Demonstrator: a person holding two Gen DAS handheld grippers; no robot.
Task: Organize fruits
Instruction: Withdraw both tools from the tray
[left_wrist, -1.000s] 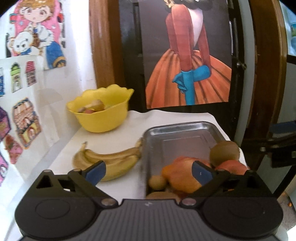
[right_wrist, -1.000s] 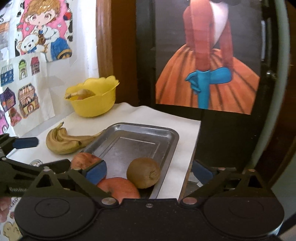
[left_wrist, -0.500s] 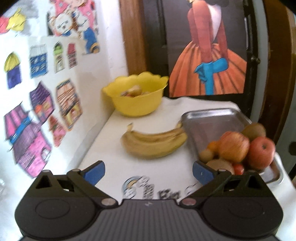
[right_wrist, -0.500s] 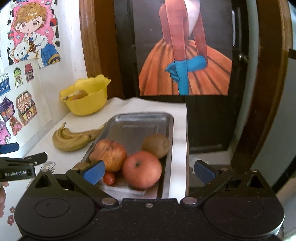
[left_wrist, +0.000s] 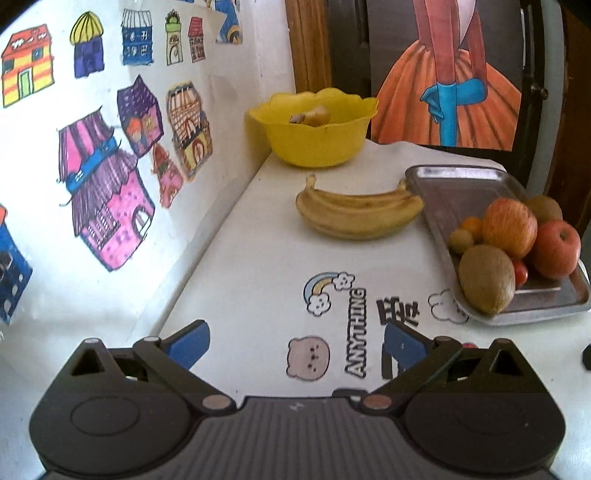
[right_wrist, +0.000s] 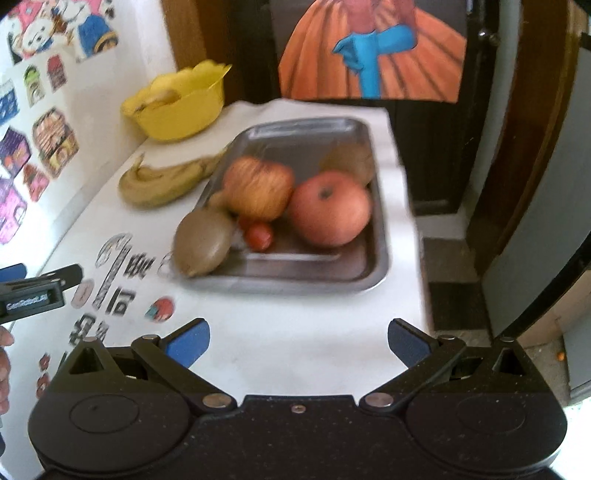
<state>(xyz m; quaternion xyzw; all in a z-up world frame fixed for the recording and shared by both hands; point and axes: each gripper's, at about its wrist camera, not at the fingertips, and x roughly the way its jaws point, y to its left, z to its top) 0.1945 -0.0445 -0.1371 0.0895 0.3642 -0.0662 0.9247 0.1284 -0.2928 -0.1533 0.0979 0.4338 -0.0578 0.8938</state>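
A metal tray (left_wrist: 458, 184) (right_wrist: 306, 136) holds two apples (left_wrist: 509, 227) (right_wrist: 328, 214), two kiwis (left_wrist: 485, 282) (right_wrist: 203, 243), a small tomato (right_wrist: 259, 236) and small orange fruits (left_wrist: 472, 226). A banana bunch (left_wrist: 358, 216) (right_wrist: 162, 181) lies on the white table left of the tray. A yellow bowl (left_wrist: 314, 142) (right_wrist: 181, 110) with a fruit piece stands at the back. My left gripper (left_wrist: 295, 345) is open and empty, near the table's front. My right gripper (right_wrist: 297, 345) is open and empty, short of the tray. The left gripper's side shows in the right wrist view (right_wrist: 33, 291).
A wall with drawings (left_wrist: 110, 166) runs along the table's left side. A dress poster (left_wrist: 450, 85) on a dark door stands behind the table. The table's right edge (right_wrist: 417, 229) drops to the floor. Stickers (left_wrist: 354, 332) mark the tabletop.
Both grippers have pulled back from the tray toward the table's front. The left one swung left; the tray now sits to its right. Both stay open.
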